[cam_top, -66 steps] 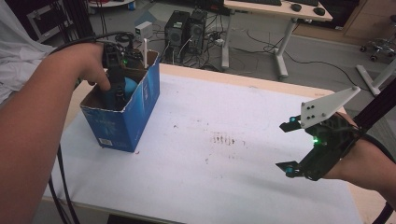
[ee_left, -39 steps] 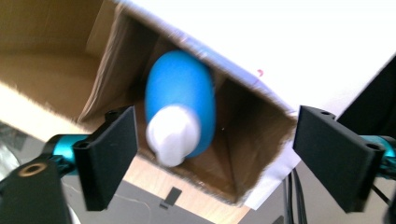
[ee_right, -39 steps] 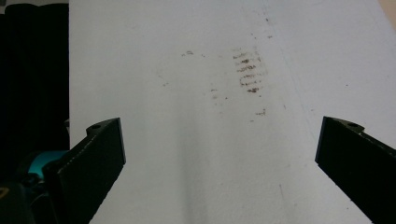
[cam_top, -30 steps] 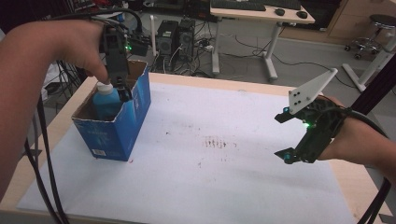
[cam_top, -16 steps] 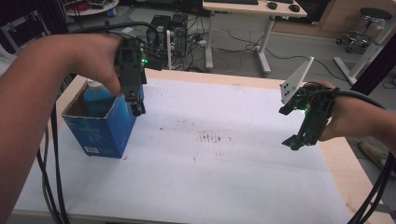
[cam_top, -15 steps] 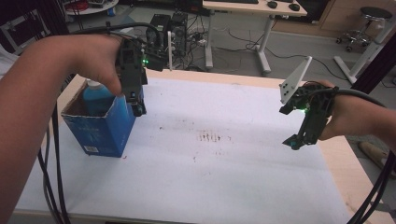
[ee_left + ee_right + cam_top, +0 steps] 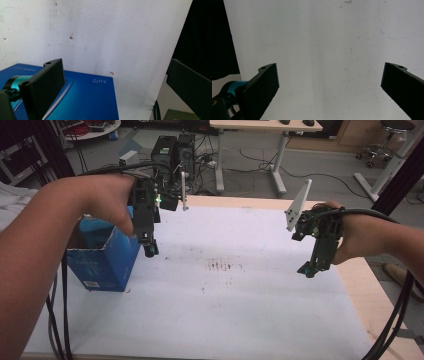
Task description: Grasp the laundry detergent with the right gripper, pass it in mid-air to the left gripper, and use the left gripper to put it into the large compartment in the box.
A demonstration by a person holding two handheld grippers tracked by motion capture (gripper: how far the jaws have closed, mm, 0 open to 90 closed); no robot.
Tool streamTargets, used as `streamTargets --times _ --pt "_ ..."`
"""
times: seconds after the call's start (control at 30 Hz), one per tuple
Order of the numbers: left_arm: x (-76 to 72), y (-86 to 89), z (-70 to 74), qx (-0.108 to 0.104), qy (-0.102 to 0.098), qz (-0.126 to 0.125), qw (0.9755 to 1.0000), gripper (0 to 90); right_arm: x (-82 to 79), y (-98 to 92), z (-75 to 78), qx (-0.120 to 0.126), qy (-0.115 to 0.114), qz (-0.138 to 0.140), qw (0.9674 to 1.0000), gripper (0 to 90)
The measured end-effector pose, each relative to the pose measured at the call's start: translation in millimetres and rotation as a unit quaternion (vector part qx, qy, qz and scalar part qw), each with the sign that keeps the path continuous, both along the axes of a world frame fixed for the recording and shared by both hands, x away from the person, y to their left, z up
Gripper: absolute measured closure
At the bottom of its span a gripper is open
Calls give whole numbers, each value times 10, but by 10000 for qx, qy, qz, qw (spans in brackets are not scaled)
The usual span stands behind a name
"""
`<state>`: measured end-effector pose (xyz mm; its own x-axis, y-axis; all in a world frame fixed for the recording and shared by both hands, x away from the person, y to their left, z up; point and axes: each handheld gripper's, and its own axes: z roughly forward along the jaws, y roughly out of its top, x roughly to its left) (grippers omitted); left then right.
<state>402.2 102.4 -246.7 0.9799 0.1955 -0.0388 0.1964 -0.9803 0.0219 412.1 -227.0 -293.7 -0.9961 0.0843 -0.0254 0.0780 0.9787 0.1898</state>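
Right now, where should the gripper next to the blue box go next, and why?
Probably back over the blue box and down into its open top. The left gripper hangs just outside the box's right wall, its jaws wide open with nothing between them, having just been opening. The right gripper hovers open, far off over the white table cover.

In the high view, the person's left hand [image 7: 107, 205] covers the far rim and much of the opening of the blue box [image 7: 102, 262]; its contents cannot be determined. In the left gripper view, the bottom edge crops the box. Its small white print is illegible.
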Motion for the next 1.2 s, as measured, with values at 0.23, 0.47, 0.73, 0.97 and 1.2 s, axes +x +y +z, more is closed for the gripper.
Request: streamTargets --times 0.23,0.47,0.73,0.97,1.2 --pt "13 -80 24 7 -26 -77 10000 17 18 -29 8 13 -14 -14 10000 8" --pt "19 -113 16 -3 -32 -76 10000 17 15 -53 20 27 -28 -38 10000 8" --pt "10 -111 26 -5 -9 -71 10000 17 7 -61 38 48 -77 -13 10000 8" --pt "-18 -97 40 -25 -25 -48 10000 16 -16 -26 39 46 -116 2 9999 8" --pt "-25 -89 46 -30 -14 -22 10000 17 -19 2 36 41 -116 2 9999 8"
